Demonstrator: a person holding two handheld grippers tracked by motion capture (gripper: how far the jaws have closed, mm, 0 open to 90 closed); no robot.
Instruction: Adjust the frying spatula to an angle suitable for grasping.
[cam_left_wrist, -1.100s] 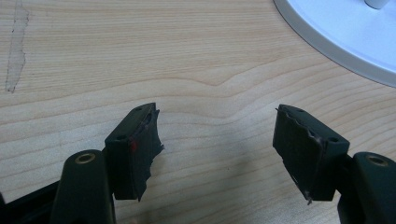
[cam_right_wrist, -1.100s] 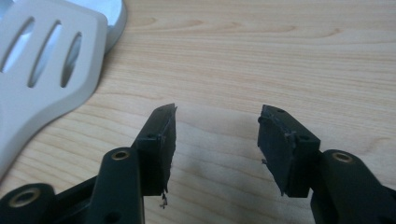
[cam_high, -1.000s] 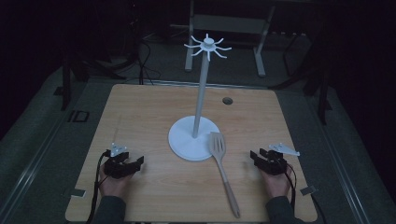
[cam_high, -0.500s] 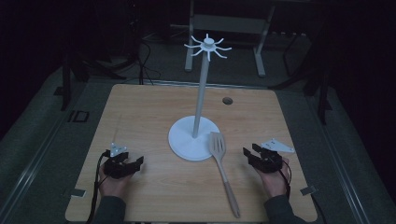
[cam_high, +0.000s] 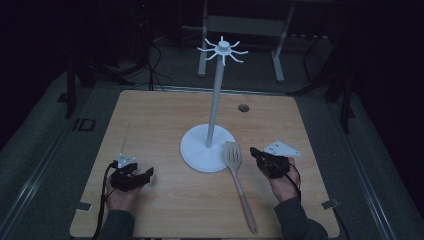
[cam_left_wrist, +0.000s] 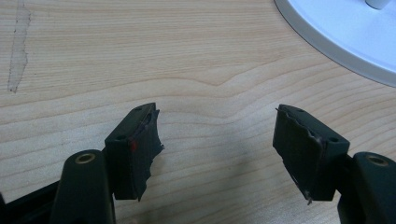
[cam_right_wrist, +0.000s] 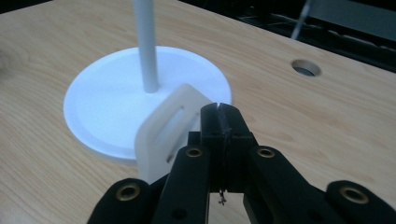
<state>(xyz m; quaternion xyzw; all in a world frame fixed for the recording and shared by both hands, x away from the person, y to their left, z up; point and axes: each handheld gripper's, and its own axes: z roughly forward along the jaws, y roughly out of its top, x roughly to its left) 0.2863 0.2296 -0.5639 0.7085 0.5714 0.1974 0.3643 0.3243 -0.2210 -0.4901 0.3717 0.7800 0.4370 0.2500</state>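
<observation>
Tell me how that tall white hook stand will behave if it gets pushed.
The stand probably slides if nudged at its wide round base, which lies flat on the table. Pushed high on the thin pole, it may tip, being tall. The spatula overlapping the base would likely shift too.

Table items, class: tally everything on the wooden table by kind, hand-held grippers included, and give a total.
Stand: 1
Spatula: 1
Hand-held grippers: 2, left and right
Total: 4
</observation>
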